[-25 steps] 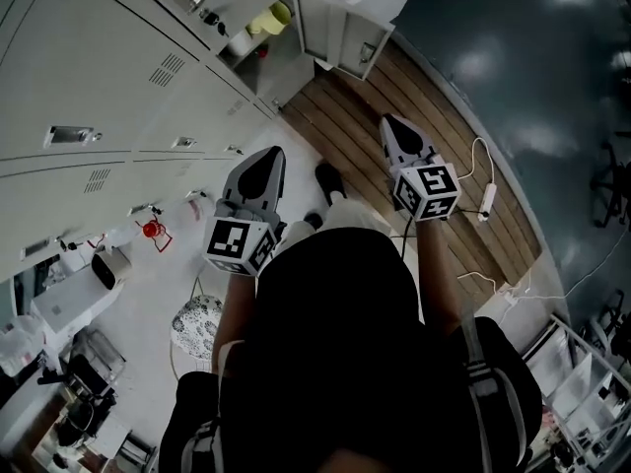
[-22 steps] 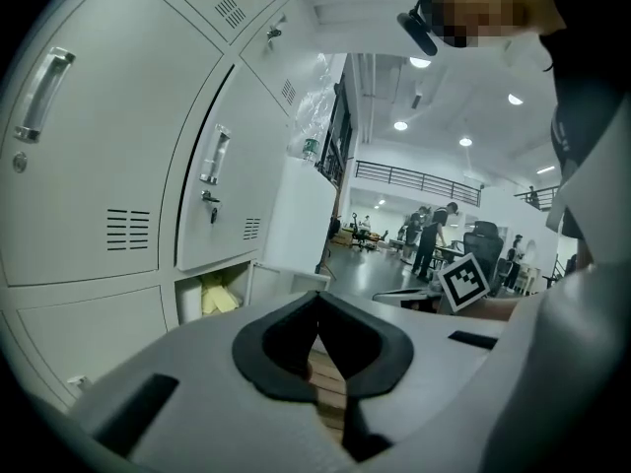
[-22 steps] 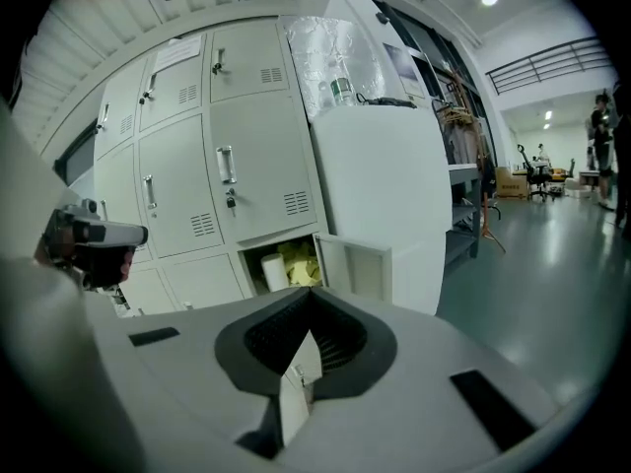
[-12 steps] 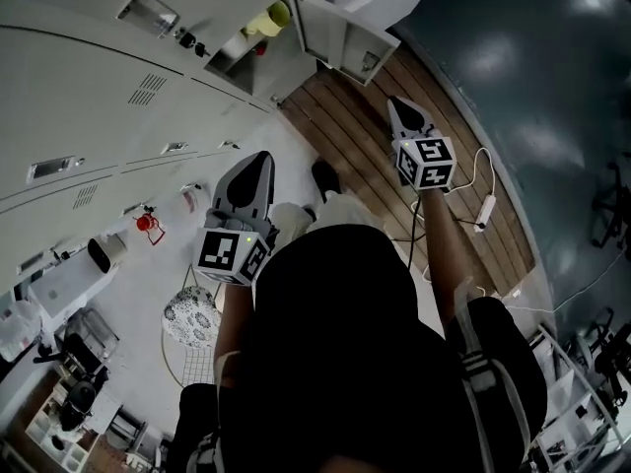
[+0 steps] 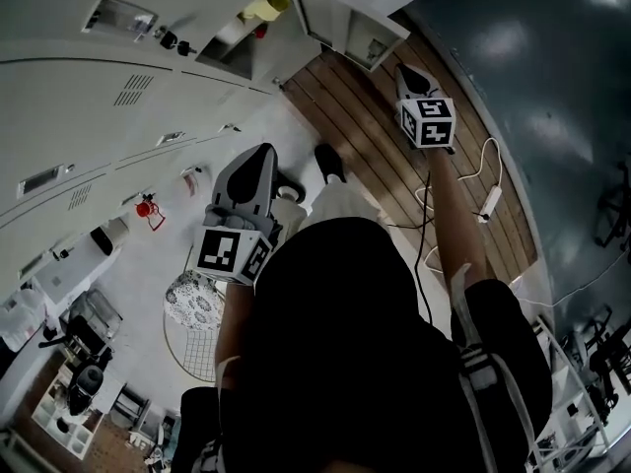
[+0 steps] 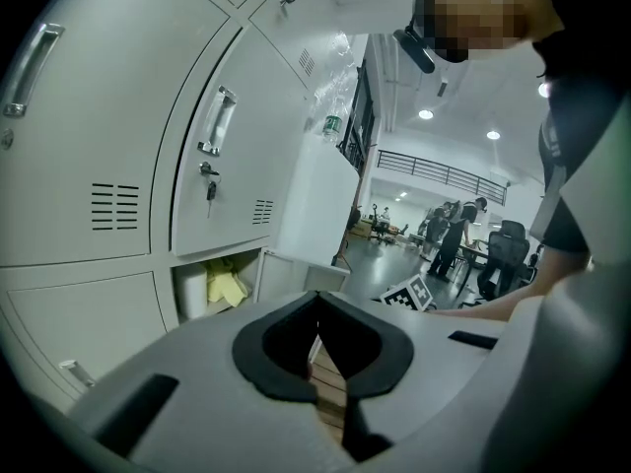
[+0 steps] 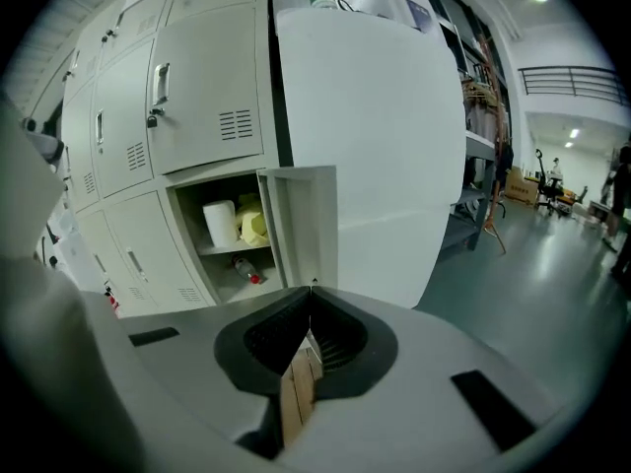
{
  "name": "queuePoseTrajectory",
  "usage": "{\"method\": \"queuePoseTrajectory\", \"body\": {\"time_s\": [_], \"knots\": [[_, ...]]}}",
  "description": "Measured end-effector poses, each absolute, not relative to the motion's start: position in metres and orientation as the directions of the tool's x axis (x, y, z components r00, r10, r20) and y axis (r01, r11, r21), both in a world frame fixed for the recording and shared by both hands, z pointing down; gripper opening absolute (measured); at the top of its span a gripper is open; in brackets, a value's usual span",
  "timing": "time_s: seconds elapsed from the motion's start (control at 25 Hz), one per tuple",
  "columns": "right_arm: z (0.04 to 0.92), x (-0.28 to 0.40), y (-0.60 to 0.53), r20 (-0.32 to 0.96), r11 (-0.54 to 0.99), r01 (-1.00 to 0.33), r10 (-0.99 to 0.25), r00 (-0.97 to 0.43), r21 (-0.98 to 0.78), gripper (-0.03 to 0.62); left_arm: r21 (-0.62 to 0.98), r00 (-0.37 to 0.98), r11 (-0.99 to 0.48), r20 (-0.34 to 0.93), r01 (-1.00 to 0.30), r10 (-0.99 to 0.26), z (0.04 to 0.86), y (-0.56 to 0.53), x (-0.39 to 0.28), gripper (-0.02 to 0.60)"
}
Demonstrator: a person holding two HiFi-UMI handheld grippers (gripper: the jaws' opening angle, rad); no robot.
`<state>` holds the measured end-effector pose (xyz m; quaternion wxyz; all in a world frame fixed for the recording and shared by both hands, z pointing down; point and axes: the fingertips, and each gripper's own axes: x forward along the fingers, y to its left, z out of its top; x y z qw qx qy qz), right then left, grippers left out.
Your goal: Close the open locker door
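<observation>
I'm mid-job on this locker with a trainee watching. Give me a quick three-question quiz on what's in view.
1. True or false: the grey metal locker door is fully shut.
2. What sits on the upper shelf of the open locker compartment? A. a white paper roll beside a yellow bundle; B. a blue helmet; C. nothing.
3. Fill in: the gripper nearer the door is the ___ one.
Key: 1 false, it stands open. 2 A. 3 right; the right gripper, its fingers together and empty, points toward the door.
</observation>
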<state>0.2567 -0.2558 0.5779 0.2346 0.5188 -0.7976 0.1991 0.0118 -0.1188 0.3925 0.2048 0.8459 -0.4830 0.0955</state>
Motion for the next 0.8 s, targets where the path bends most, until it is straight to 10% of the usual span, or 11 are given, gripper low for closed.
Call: {"method": "queuePoseTrajectory", "body": {"time_s": [0.8], "knots": [[0.620, 0.263, -0.292, 0.659, 0.447, -0.894, -0.670, -0.341, -0.008, 0.067, 0.241, 0.503, -0.442, 0.382, -0.864, -0.775, 0.398, -0.112, 0.020, 0.018]]}}
